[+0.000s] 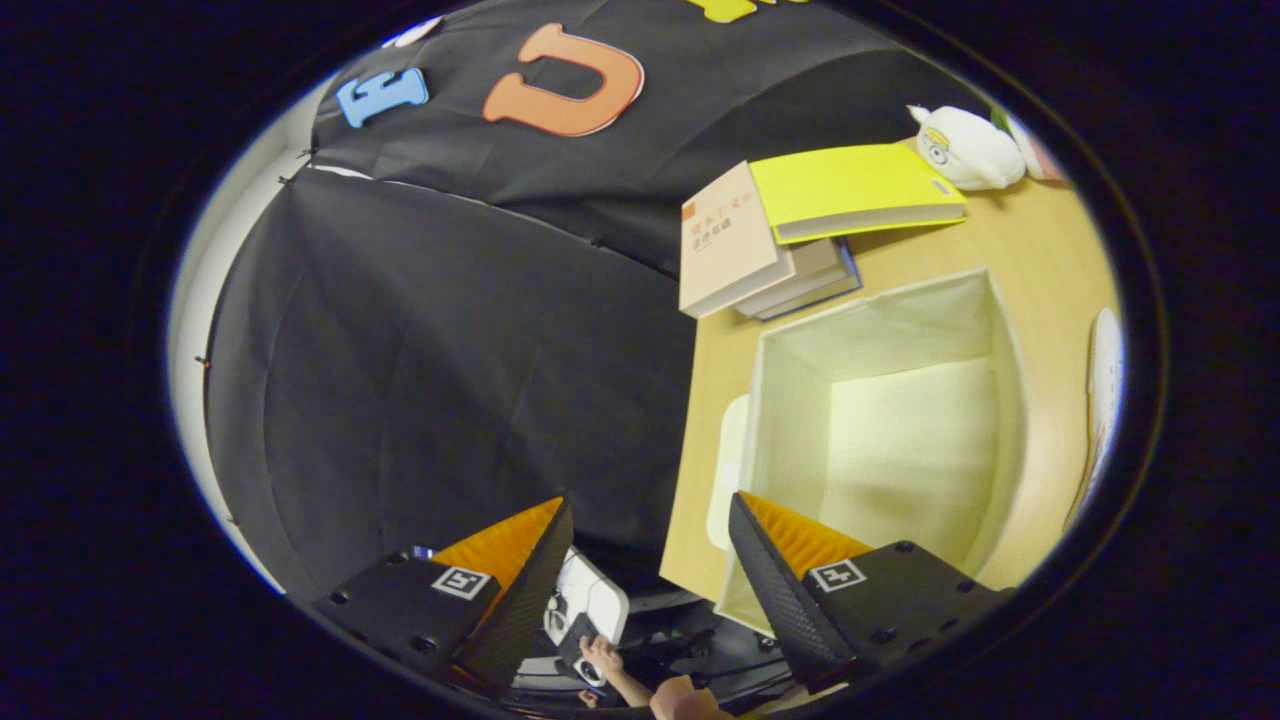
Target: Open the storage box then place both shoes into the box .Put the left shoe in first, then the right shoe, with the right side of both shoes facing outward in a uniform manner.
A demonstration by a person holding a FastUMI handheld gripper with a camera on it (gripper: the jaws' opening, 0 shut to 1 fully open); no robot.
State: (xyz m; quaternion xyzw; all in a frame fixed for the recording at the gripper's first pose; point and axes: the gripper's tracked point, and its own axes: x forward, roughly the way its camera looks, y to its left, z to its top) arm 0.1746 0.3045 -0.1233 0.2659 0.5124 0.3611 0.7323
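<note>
Two black fingers with orange ribbed inner pads stand wide apart on the gripper (650, 590), with nothing held between them; each finger carries a small square black-and-white marker on its outer face. The right finger overlaps the near corner of the storage box (985, 330), a cream fabric box that stands open on the light wooden table (700, 400), its pale inside bare as far as the floor and walls can be seen. A flat white piece, possibly the box's lid (728, 470), lies against the box's near-left side on the table, though it is too little seen to be sure. Beyond the box, several books are stacked near the table's edge: a tan-covered book (725, 245) lies at the left of the pile, and a bright yellow book (850, 185) rests on top, angled across the others. Farther on, a small white plush toy (965, 148) sits on the table beside the yellow book's far end. At the right of the box, a thin white object (1103, 390) with a touch of red shows at the table's side; what it is cannot be told. Between the fingers and below the table's edge, a person's hand (603, 658) holds a white device (590, 600), with the forearm reaching toward it.
</note>
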